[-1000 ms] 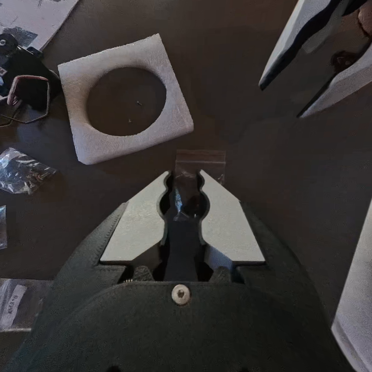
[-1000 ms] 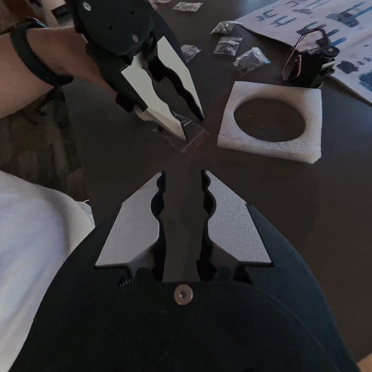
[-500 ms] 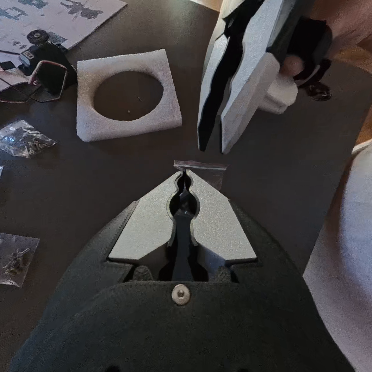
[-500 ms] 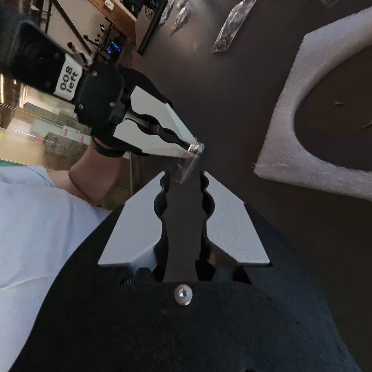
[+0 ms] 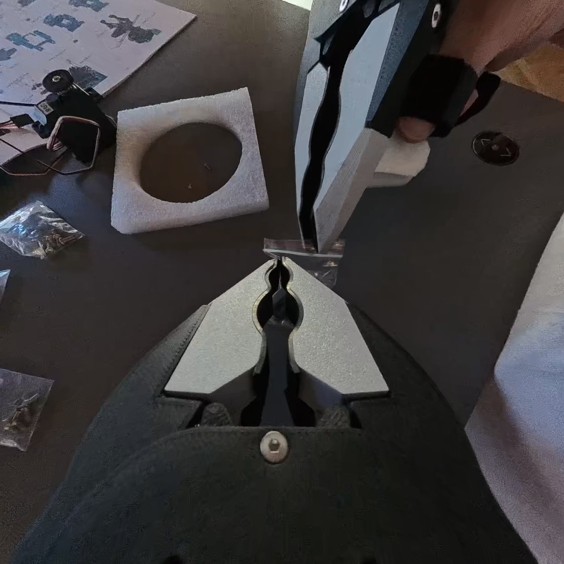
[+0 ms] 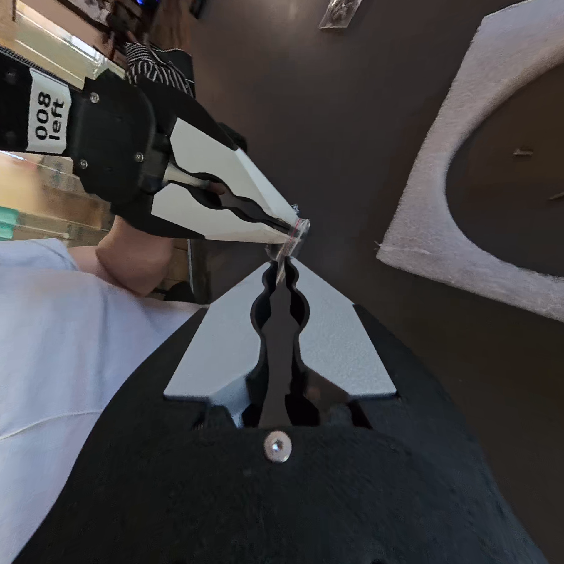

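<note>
Left gripper (image 5: 280, 262), level and pointing forward, is clamped on a small clear bag (image 5: 317, 259) above the table (image 5: 427, 244). Right gripper (image 6: 282, 262), angled steeply downward, pinches the bag's top edge too. Foam square (image 5: 189, 158) lies beyond, left.

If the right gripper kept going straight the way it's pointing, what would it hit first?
Likely the small clear bag already caught at the right gripper tips, then the left gripper pinching that bag's other end. Depth beyond them is unclear; the dark table lies behind.
</note>
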The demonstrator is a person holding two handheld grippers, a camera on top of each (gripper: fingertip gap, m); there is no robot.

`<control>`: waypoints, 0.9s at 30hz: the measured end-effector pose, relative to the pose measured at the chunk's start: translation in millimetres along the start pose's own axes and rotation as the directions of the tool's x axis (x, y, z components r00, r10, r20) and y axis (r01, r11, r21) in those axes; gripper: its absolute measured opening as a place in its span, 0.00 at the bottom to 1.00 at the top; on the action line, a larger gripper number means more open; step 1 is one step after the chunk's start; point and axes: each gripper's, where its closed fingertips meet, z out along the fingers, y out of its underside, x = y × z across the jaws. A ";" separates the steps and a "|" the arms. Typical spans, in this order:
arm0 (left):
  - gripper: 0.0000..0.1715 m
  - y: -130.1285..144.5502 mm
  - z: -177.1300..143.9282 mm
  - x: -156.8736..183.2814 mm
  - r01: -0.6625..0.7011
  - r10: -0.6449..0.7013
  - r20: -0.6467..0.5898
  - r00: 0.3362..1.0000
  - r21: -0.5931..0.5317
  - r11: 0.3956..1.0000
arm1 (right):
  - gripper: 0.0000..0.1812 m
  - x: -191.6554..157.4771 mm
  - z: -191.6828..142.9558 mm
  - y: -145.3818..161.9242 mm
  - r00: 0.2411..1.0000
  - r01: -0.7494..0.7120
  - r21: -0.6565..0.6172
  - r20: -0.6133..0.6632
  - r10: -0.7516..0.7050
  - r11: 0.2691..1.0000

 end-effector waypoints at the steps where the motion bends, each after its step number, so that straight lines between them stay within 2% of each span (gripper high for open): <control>1: 0.00 -0.1 0.5 0.4 0.000 0.000 -0.004 1.000 -0.002 1.000 | 0.02 0.7 -0.4 1.4 1.000 0.003 -0.006 0.007 -0.003 1.000; 5: 0.00 -0.8 1.2 -0.1 -0.010 0.010 -0.011 1.000 -0.006 1.000 | 0.00 12.2 -1.8 4.3 1.000 0.005 -0.019 -0.015 -0.005 1.000; 10: 0.00 -0.3 2.1 1.9 0.012 -0.012 -0.038 0.999 -0.003 1.000 | 0.00 6.9 -1.3 7.1 0.998 0.047 -0.020 0.035 -0.047 0.999; 11: 0.05 -0.4 1.4 -1.0 0.029 -0.029 -0.024 0.999 -0.006 1.000 | 0.00 6.2 -1.5 6.6 0.998 0.049 -0.010 0.043 -0.048 0.999; 13: 0.16 0.1 -4.4 -12.2 0.094 -0.093 0.032 0.995 -0.014 0.996 | 0.00 5.6 -2.8 5.8 0.997 0.055 0.010 0.050 -0.055 0.998; 16: 0.14 -6.4 -23.4 -20.2 0.264 -0.265 0.053 0.963 0.030 0.964 | 0.00 6.5 -6.1 4.2 0.993 0.122 0.044 0.000 -0.122 0.992; 18: 0.06 -16.6 -33.3 -11.9 0.383 -0.384 0.001 0.923 0.065 0.921 | 0.00 6.7 -8.1 2.6 0.984 0.175 0.063 -0.045 -0.172 0.983; 20: 0.05 -26.8 -33.3 2.4 0.474 -0.468 -0.078 0.880 0.083 0.877 | 0.00 4.4 -8.8 0.9 0.977 0.209 0.082 -0.064 -0.205 0.974; 24: 0.10 -19.2 -15.2 10.8 0.524 -0.520 -0.078 0.851 0.040 0.851 | 0.00 0.3 -7.0 0.4 0.971 0.237 0.099 -0.067 -0.231 0.966; 27: 0.06 -22.6 -10.5 14.1 0.545 -0.536 -0.110 0.837 0.066 0.836 | 0.00 -1.9 -6.3 2.2 0.972 0.233 0.101 -0.051 -0.228 0.967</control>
